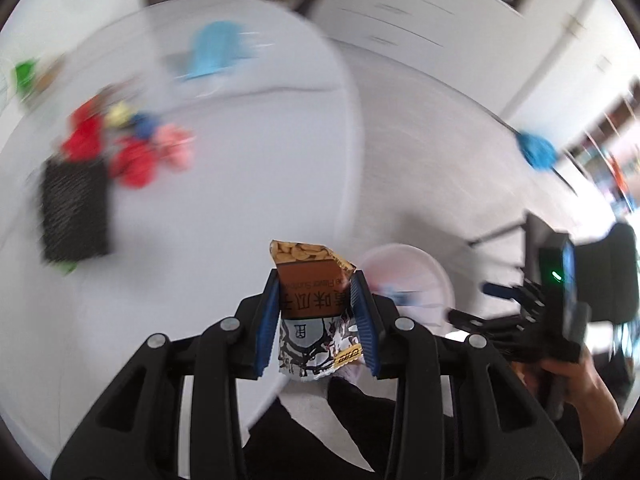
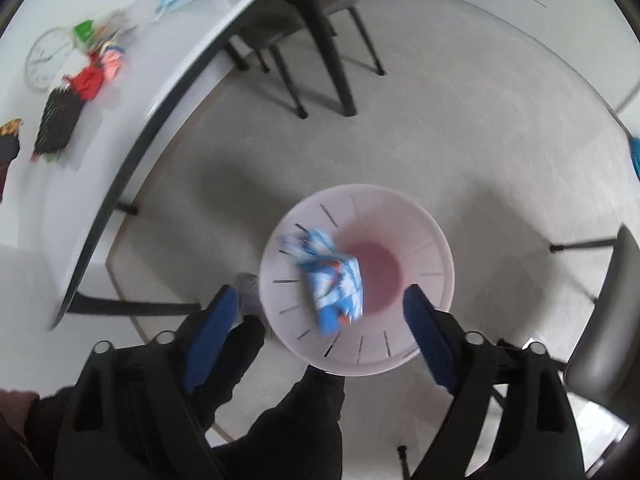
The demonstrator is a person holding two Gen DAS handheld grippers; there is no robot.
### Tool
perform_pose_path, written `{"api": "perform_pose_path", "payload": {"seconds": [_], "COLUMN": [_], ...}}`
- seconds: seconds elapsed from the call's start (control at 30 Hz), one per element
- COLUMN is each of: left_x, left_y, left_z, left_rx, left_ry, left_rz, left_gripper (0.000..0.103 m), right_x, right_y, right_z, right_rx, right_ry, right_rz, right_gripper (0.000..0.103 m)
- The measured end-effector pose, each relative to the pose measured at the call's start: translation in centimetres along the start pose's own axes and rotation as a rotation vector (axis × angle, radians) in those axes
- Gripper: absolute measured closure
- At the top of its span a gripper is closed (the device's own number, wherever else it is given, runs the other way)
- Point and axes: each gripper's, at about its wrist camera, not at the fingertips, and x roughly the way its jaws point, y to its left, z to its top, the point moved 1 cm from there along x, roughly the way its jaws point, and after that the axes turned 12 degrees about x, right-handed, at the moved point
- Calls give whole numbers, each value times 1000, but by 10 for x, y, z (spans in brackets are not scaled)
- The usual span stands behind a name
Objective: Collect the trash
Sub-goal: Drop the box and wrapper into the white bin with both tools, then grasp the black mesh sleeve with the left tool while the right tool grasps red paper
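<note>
Between the blue pads of the left gripper (image 1: 318,316), a brown and white snack packet (image 1: 314,312) was clamped, the jaws narrowed onto its sides and its torn top standing above the fingertips; the gripper pointed steeply down at the near edge of the white table (image 1: 224,208). Beside that edge, on the floor, stood a pale pink bin (image 2: 356,356) with slotted walls. Directly above the bin, the right gripper (image 2: 318,308) had its jaws spread wide with nothing pressed between the pads; a blue and white wrapper (image 2: 332,280) appeared inside the bin's opening, apart from both pads, blurred. The person's dark-clothed legs (image 2: 296,420) showed below the grippers. Farther in on the table, near its left side, lay a black textured pouch (image 1: 76,208). Just beyond the pouch sat a cluster of red, pink, yellow and blue wrappers (image 1: 132,144). Toward the far edge lay a light blue face mask (image 1: 218,50). A round white clock (image 2: 50,58) lay beyond the cluster.
</note>
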Motion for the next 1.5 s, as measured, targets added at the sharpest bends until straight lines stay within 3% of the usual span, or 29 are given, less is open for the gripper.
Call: {"api": "perform_pose_path", "payload": {"seconds": [0.13, 0.23, 0.3, 0.37, 0.4, 0.57, 0.8, 1.07, 1.2, 1.5], "left_x": [19, 33, 43, 54, 58, 70, 27, -54, -77, -90], "left_y": [-54, -85, -102, -114, -117, -129, -96, -27, 16, 115], "left_z": [16, 23, 25, 26, 26, 28, 39, 40, 31, -6], "left_rx": [156, 215, 239, 250, 256, 313, 230, 93, 3, -165], "left_ry": [23, 47, 69, 93, 101, 137, 42, -114, -141, -149], "left_rz": [-76, -135, -195, -237, -243, -193, -92, 74, 138, 268], "left_gripper": [68, 67, 61, 32, 25, 10, 10, 8, 8, 8], "right_x": [-33, -66, -88, -105, -112, -135, -157, -193, -197, -179], "right_y": [-25, -48, -63, -74, -79, -95, -87, -37, -7, 75], "right_z": [-1, 0, 2, 2, 1, 3, 7, 19, 26, 42], "right_rx": [103, 166, 198, 225, 235, 263, 258, 204, 181, 44], "right_ry": [-89, -164, -211, -247, -259, -309, -344, -406, -420, -395], "right_rz": [-4, -26, -43, -48, -47, -61, -61, -52, -20, 7], "right_gripper": [4, 3, 3, 3, 3, 3, 2, 2, 2, 2]}}
